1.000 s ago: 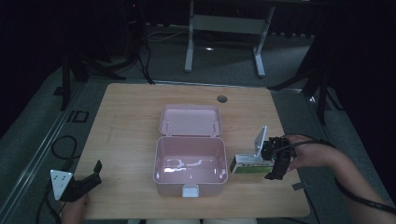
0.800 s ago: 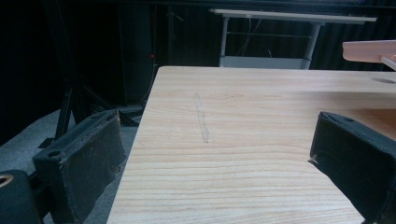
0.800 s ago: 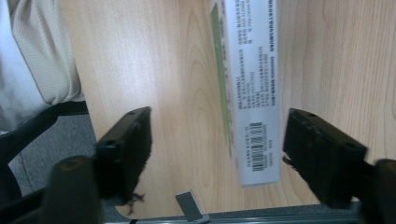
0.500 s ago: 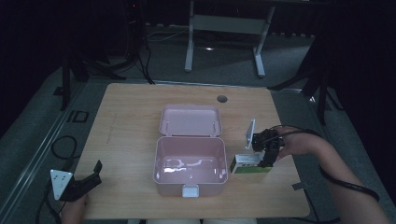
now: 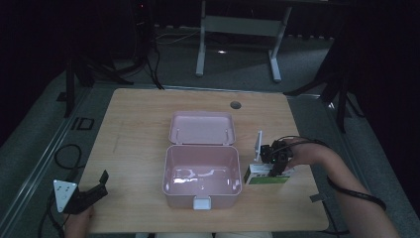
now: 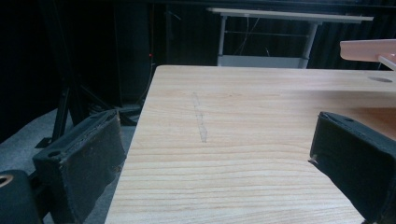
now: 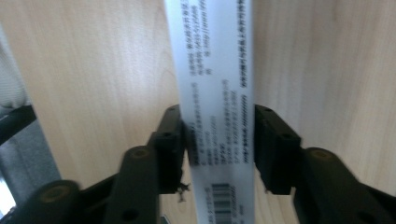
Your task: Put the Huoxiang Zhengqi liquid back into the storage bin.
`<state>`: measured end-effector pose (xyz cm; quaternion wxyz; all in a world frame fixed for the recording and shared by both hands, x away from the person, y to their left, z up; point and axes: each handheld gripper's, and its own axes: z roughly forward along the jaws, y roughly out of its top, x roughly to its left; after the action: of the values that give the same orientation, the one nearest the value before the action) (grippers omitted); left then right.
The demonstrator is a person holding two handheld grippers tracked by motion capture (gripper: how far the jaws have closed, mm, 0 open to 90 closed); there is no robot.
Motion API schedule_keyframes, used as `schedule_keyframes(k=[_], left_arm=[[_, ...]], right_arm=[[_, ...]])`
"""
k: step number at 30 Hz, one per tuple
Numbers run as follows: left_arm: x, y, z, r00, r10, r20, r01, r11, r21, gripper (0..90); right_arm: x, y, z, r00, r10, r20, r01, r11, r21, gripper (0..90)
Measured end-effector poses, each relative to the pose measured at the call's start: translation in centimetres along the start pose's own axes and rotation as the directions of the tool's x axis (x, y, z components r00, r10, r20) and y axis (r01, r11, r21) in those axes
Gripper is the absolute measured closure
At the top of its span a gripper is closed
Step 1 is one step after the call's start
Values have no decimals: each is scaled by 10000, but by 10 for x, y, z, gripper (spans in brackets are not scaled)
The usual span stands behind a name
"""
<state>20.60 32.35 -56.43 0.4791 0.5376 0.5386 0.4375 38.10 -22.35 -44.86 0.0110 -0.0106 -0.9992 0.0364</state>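
An open pink lunch box [image 5: 202, 173] stands at the table's middle, empty, its lid [image 5: 202, 128] laid back flat behind it. Just right of the box lies a green and white carton [image 5: 265, 176]. My right gripper [image 5: 275, 166] comes down on it from above. In the right gripper view the jaws press both sides of the carton's white printed face [image 7: 215, 70], so the right gripper [image 7: 218, 135] is shut on it. My left gripper [image 5: 96, 186] rests at the table's front left corner, open [image 6: 215, 158], with bare wood between its jaws.
The wooden table [image 5: 138, 129] has a round cable hole [image 5: 236, 105] at the back. The pink lid's edge [image 6: 369, 49] shows at the far right in the left gripper view. A metal stand [image 5: 237, 29] is on the floor beyond the table.
My right hand has moved left over the carton and turned, so its grey plate now stands edge-on. The carton has stayed beside the box. The left gripper has not moved.
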Motion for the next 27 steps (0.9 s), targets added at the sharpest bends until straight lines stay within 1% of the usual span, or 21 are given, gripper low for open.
schedule_keyframes(k=[4,5,6,8,14,16,21,24,27], left_arm=[[0,0,0,10000,-5,4,5,10000,3,32],[0,0,0,10000,3,1,-3,10000,1,32],[0,0,0,10000,3,1,-3,10000,1,32],[0,0,0,10000,-13,-9,13,10000,-9,32],[0,0,0,10000,-12,-2,12,10000,6,32],[0,0,0,10000,10,-6,-10,10000,12,32],[0,0,0,10000,16,-23,-16,10000,26,32],[0,0,0,10000,13,-30,-13,10000,17,32],[0,0,0,10000,6,-21,-6,10000,20,32]], right_arm=[[0,1,0,10000,-36,40,36,10000,76,618],[-1,2,-1,10000,-8,38,7,9997,252,619],[-1,3,-1,10000,-30,37,29,9996,295,620],[-1,3,-2,9999,121,-42,-120,9994,337,620],[1,3,-10,9999,62,-88,-61,9999,148,621],[3,3,-17,9999,34,-106,-34,10000,8,621],[8,3,-29,9999,43,-102,-44,10000,-89,622],[10,3,-33,9998,85,-188,-85,10000,-14,622],[15,4,-42,9997,87,-243,-83,9998,180,622]])
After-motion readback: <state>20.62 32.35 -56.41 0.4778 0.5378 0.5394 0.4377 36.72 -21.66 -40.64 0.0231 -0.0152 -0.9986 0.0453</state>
